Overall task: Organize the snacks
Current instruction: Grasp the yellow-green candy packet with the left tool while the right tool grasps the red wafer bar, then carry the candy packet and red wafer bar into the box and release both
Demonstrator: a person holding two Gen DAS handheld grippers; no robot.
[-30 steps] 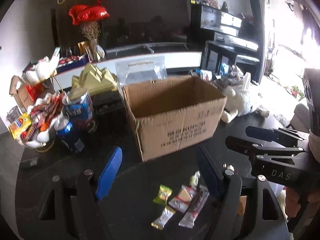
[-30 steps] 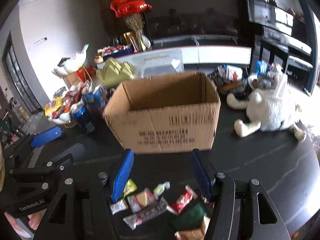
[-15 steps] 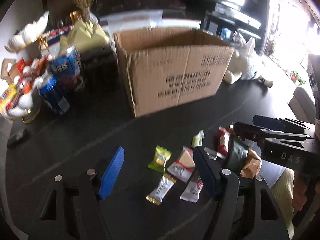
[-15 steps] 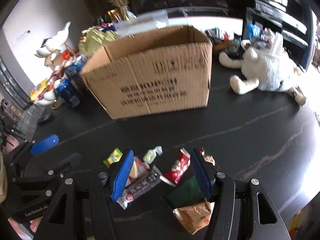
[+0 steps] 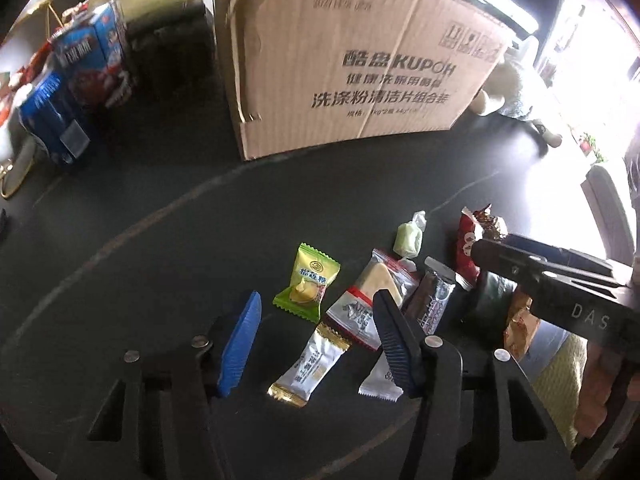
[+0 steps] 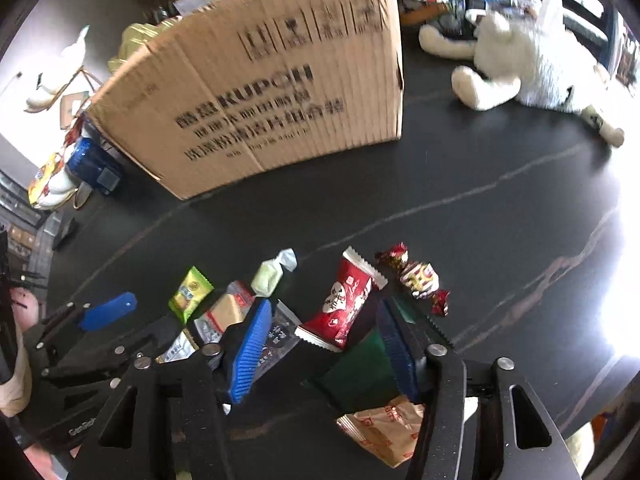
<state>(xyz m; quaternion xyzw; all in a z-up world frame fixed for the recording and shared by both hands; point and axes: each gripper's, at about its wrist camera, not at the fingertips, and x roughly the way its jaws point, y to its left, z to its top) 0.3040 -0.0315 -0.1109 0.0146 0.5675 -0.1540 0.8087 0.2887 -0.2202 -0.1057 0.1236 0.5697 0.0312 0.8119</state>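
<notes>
Several small snack packets lie on the dark table (image 5: pixel 140 220) in front of an open cardboard box (image 5: pixel 352 60) (image 6: pixel 260 100). My left gripper (image 5: pixel 316 340) points down over them, jaws closing. A white and gold packet (image 5: pixel 308 364) lies between its blue pads (image 5: pixel 240 344), untouched, and a green packet (image 5: pixel 306 282) sits just beyond. My right gripper (image 6: pixel 324 344) hangs over a red packet (image 6: pixel 340 312) and a dark green one (image 6: pixel 360 368), jaws also closing, pads not pressing on either. Each gripper shows in the other's view, the right one (image 5: pixel 560 280) and the left one (image 6: pixel 108 312).
Blue cans and cartons (image 5: pixel 60 120) crowd the table left of the box. A white plush toy (image 6: pixel 520 60) lies at the far right. A red and gold candy (image 6: pixel 416 276), a pale green sweet (image 6: pixel 272 276) and an orange wrapper (image 6: pixel 384 428) lie around the right gripper.
Both grippers have come down toward the snack pile and tipped further downward. Their jaws stand narrower than before. The box now fills the top of both views.
</notes>
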